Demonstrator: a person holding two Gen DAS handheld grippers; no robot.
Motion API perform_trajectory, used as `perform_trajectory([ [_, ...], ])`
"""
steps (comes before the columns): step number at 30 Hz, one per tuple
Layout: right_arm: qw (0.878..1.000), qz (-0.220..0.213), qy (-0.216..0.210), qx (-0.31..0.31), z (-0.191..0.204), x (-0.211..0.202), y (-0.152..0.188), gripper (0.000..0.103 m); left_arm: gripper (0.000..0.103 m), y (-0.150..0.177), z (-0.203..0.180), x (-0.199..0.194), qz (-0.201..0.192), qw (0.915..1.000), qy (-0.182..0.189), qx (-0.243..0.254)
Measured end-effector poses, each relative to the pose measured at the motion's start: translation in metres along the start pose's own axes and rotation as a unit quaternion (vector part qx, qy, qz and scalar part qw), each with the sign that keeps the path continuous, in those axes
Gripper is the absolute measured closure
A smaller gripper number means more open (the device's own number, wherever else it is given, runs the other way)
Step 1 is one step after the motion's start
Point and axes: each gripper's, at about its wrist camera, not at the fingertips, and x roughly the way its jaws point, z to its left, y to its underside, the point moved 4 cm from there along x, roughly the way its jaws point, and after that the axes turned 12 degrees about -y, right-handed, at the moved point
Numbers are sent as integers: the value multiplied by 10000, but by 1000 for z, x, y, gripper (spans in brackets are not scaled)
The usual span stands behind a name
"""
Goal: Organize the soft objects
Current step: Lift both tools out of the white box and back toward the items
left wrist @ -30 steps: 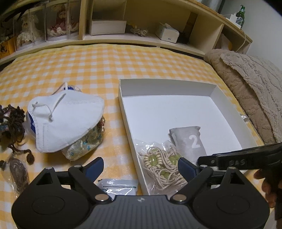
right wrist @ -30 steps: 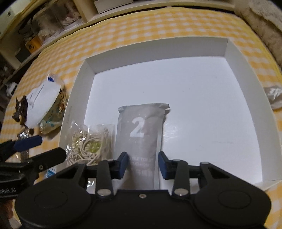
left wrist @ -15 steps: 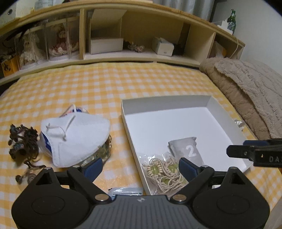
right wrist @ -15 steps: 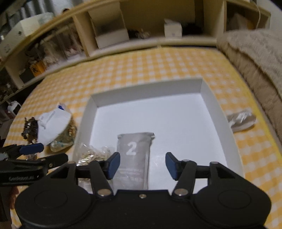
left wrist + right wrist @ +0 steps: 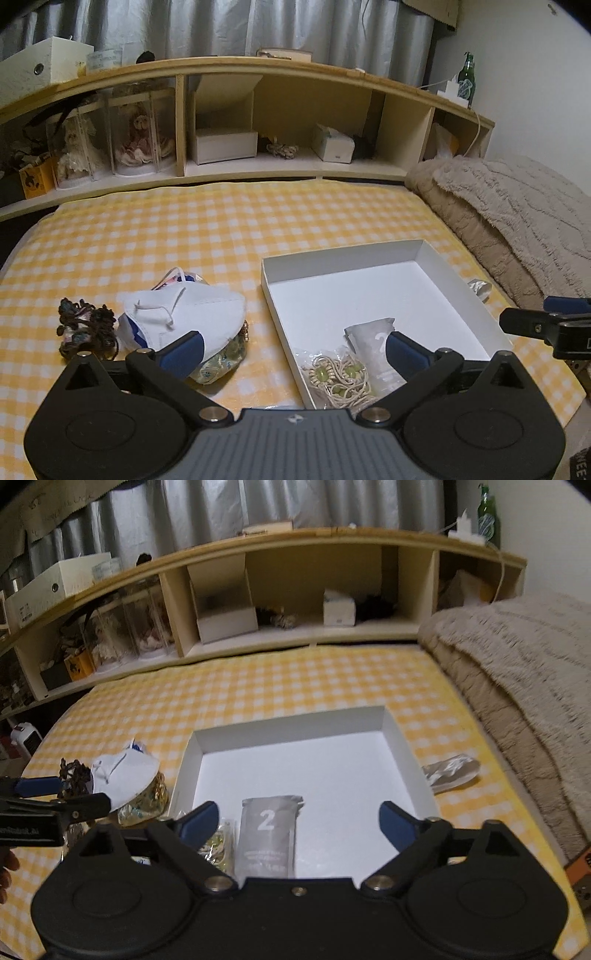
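A white shallow box lies on the yellow checked bedspread. In it lie a grey pouch marked 2 and a clear bag of cream cord with green beads. Left of the box a white face mask rests on a patterned pouch, beside a dark yarn bundle. A silver packet lies right of the box. My left gripper is open and empty, held above the bed. My right gripper is open and empty above the box's near edge.
A wooden headboard shelf runs along the back with small boxes, cased dolls and a green bottle. A beige blanket is piled on the right. The bed's near right edge drops off behind the box.
Both grippers have pulled back and up from the box, so the shelf and curtain show. The right gripper has opened wide, leaving the grey pouch in the box.
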Motion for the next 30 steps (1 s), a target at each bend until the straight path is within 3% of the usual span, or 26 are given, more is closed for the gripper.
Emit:
perform_trajectory([
  [3,9999,-111,-8,-17,5,-11,1,0,0,1,5,-8,-48,10000,14,-55],
  [18,9981,-579,177,83,21,-30,4,0,0,5,44,-34,-321,9990,-198,-260],
  [30,9969,-783,-36,55,58,2,4,0,0,7,102,-23,-145,9942,-999,-367],
])
